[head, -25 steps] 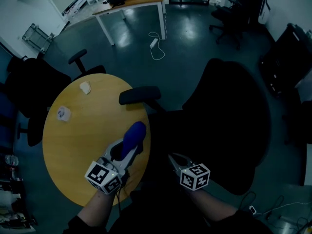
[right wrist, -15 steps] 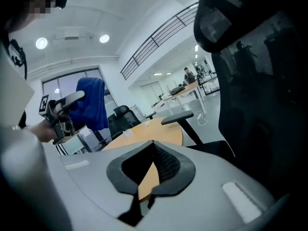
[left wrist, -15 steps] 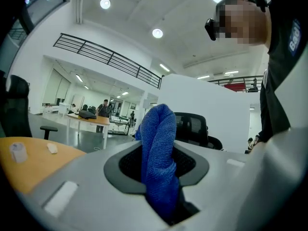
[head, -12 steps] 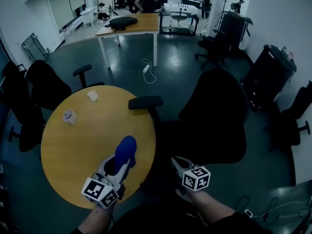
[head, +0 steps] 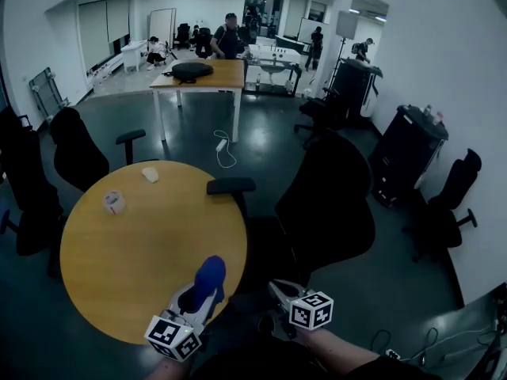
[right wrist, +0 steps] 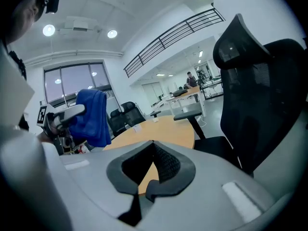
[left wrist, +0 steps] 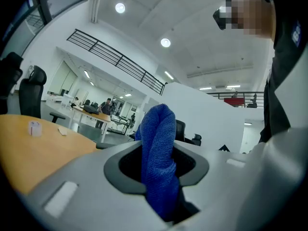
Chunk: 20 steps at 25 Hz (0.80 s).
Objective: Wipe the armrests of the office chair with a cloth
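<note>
One office chair (head: 333,204), black with a high back, is the biggest thing near; it stands ahead of the right gripper (head: 277,290). The round wooden table (head: 119,260) spreads ahead and to the left of the left gripper (head: 200,298), which hangs over its near edge. One armrest (head: 231,185) of the chair shows clearly, ahead of both grippers and well apart from them, at the far edge of the table. I cannot find the second armrest in the dark of the chair.

The left gripper is clamped on a blue cloth (head: 211,274), whose bunched end stands up beyond the jaws. The right gripper has its jaws together and carries nothing.

I judge that the wiping is not yet begun; this is the approach. The next move calls for bringing the left gripper forward to the armrest, laying the free end of the cloth on the top pad, and pressing lightly while drawing it along.
</note>
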Tool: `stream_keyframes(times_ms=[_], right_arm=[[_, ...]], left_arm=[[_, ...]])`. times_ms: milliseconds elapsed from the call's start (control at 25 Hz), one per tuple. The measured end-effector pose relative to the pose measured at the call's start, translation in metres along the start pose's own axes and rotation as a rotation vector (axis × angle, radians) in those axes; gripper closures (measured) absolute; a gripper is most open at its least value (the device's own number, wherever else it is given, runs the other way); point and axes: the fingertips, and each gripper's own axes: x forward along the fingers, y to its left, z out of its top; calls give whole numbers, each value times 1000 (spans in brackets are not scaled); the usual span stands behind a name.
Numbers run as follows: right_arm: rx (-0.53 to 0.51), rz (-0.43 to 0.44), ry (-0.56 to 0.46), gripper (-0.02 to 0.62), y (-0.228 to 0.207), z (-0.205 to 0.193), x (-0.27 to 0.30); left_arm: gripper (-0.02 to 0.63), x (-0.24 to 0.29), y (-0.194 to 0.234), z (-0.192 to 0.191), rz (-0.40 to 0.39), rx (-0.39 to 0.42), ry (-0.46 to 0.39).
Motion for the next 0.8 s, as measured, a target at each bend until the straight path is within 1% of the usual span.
stream_keyframes(times_ms=[80, 200, 320, 480, 640, 800], right_arm=[[-8, 4, 5, 592, 11, -4, -11], [-6, 16, 7, 592, 21, -10, -22], [-5, 48, 3, 592, 30, -11, -28], [-24, 107, -22, 591, 36, -6, -40], [-93, 152, -57, 591, 31, -2, -72], [-186, 184, -95, 592, 16, 1, -116]], left_arm=[[466, -7, -12, -5, -23, -25, -8], [466, -17, -28, -13, -42, -40, -13], [466, -23, -42, -16, -39, -48, -12], [466, -16, -58, -19, -20, -37, -14], [466, -3, -90, -29, 10, -17, -9], [466, 12, -134, -46, 64, -27, -1]])
